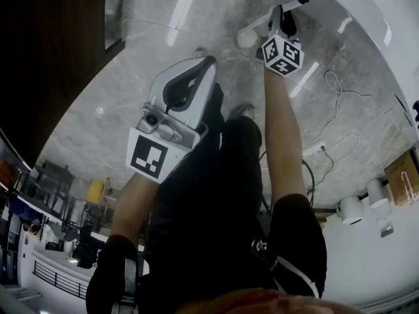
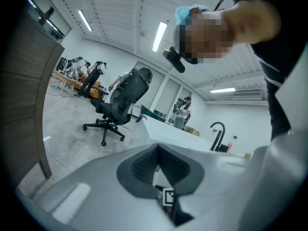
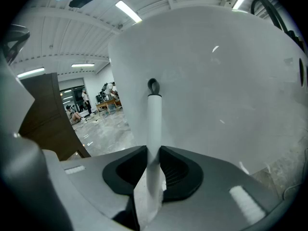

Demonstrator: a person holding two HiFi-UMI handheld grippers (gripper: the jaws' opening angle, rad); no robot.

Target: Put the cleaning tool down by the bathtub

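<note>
The right gripper is squeezed on the white handle of the cleaning tool. The handle sticks out past its tips, near the white bathtub just ahead. The left gripper has its jaws together, with nothing in them.

Light: bright and even, from ceiling strip lights
Glare: pale streaks on the glossy floor beside the bathtub
Contrast: white cleaning tool nearly merges with the bathtub wall behind it
Edges: fisheye bending, with black corners in both gripper views
Focus: surfaces nearest each lens are soft
</note>
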